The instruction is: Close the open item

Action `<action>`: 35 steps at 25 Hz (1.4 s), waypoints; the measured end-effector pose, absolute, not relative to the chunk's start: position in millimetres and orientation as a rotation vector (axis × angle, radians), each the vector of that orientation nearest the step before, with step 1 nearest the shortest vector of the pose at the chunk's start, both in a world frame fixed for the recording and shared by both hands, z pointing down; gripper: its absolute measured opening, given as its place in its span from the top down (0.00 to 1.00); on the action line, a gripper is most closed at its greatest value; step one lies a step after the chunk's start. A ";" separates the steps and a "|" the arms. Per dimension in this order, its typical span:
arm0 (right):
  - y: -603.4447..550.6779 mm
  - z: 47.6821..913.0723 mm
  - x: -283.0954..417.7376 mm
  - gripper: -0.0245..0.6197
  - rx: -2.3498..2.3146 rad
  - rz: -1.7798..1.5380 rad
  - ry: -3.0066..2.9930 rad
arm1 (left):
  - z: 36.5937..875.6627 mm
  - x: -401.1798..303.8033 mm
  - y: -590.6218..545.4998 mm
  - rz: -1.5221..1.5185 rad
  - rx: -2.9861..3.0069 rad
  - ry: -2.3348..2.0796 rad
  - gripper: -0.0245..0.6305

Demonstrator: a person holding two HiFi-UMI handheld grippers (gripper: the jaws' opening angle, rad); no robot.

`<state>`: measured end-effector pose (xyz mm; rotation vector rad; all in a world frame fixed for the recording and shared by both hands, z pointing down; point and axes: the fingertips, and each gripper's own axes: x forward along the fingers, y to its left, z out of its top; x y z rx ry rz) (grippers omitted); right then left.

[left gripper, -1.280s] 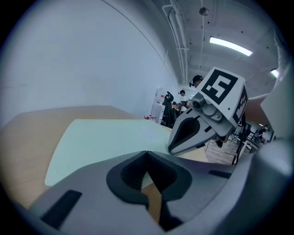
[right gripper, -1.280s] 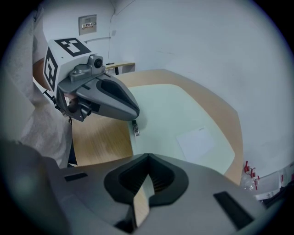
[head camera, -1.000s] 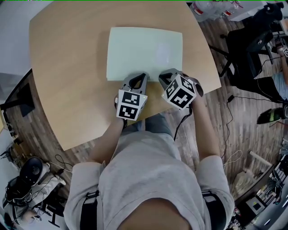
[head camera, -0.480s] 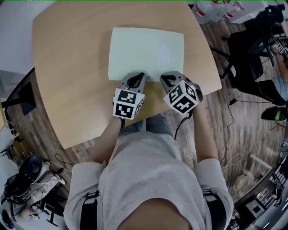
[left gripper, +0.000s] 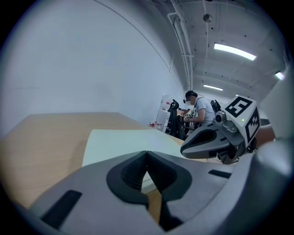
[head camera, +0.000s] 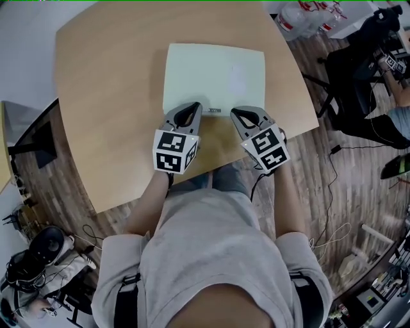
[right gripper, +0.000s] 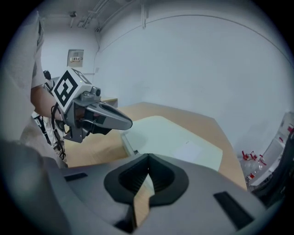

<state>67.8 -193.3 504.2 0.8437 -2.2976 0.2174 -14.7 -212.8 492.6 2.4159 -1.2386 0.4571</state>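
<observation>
A flat pale green case lies closed on the wooden table, with a small metal pull at its near edge. My left gripper is shut and empty, its tip at the case's near left edge. My right gripper is also shut and empty, just off the near right edge. In the left gripper view the shut jaws point across the case, with the right gripper beside them. The right gripper view shows its shut jaws before the case.
The table's near edge runs just behind both grippers. Plastic bottles stand on the floor beyond the far right corner. Black chairs and a seated person are on the right. A dark screen stands at the left.
Both grippers have drawn back toward me from over the case's near edge and moved slightly apart. The metal pull between them now shows.
</observation>
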 end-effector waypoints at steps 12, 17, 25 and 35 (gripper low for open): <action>-187.8 463.0 63.5 0.95 1.170 0.278 -2.414 | 458.7 -43.7 -205.1 0.389 2.496 -1.255 0.94; -184.2 441.9 76.8 0.95 1.296 0.269 -2.444 | 440.9 -42.0 -201.8 0.347 2.525 -1.264 0.94; -180.6 409.8 84.7 0.95 1.365 0.220 -2.513 | 411.5 -37.5 -199.8 0.299 2.601 -1.299 0.94; -157.6 372.4 94.0 0.95 1.386 0.130 -2.593 | 384.1 -33.0 -172.0 0.245 2.619 -1.392 0.94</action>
